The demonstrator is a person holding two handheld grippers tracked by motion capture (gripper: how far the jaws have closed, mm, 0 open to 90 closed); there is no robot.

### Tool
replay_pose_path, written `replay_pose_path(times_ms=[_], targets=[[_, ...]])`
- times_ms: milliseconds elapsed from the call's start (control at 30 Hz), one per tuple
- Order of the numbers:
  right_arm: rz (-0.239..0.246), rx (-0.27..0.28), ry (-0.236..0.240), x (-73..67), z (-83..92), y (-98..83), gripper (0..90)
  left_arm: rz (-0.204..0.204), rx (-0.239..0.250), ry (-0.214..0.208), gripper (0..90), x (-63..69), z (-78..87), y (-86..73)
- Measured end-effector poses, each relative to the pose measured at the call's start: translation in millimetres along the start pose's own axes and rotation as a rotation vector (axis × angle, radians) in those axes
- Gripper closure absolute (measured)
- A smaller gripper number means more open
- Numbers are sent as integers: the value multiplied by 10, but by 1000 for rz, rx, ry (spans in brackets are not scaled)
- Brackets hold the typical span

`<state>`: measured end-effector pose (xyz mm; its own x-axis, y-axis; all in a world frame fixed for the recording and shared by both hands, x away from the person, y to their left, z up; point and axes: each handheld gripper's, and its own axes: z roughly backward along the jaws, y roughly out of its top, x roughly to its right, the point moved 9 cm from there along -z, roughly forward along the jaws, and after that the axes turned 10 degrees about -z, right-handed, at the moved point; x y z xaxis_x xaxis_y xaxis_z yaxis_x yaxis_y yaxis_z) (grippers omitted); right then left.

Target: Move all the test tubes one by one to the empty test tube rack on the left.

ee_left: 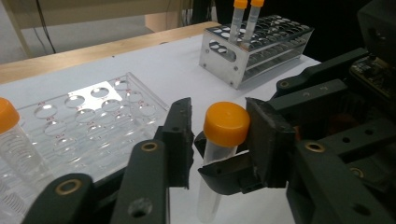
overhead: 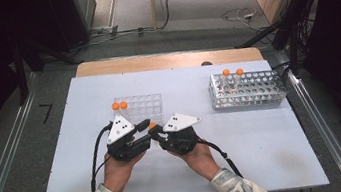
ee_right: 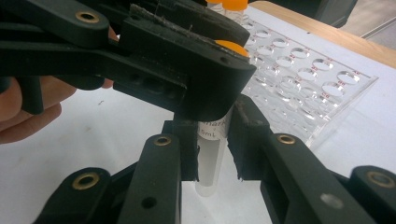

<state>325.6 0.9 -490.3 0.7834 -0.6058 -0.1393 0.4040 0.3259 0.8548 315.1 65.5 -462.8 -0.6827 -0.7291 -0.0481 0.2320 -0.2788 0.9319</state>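
Note:
A clear tube with an orange cap [ee_left: 226,122] stands upright between both grippers at the table's middle [overhead: 152,125]. My right gripper [ee_right: 212,142] is shut on the tube's body just below the printed label, one pad on each side. My left gripper [ee_left: 219,135] reaches in around the orange cap: its right pad [ee_left: 264,135] touches the cap, while a thin gap shows at the left pad [ee_left: 182,135]. In the high view the left gripper [overhead: 146,126] and right gripper [overhead: 158,134] meet nose to nose. The tube's bottom hangs just above the white table.
A clear plastic rack [overhead: 142,108] with two orange-capped tubes [overhead: 119,105] lies just beyond the grippers. A metal rack [overhead: 254,92] with two capped tubes [overhead: 232,72] stands at the back right. The white table cover [overhead: 266,148] ends at a wooden edge [overhead: 168,60].

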Motion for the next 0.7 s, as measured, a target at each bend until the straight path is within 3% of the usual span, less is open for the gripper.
replay_pose_path(times_ms=[300, 567, 700], targets=[[2, 2, 0, -3, -7, 2, 711, 3, 1, -5, 699, 0, -5, 3], [-4, -19, 9, 27, 57, -2, 303, 9, 4, 2, 703, -30, -1, 48], [-23, -29, -5, 104, 146, -22, 245, 18, 11, 16, 703, -80, 21, 82]])
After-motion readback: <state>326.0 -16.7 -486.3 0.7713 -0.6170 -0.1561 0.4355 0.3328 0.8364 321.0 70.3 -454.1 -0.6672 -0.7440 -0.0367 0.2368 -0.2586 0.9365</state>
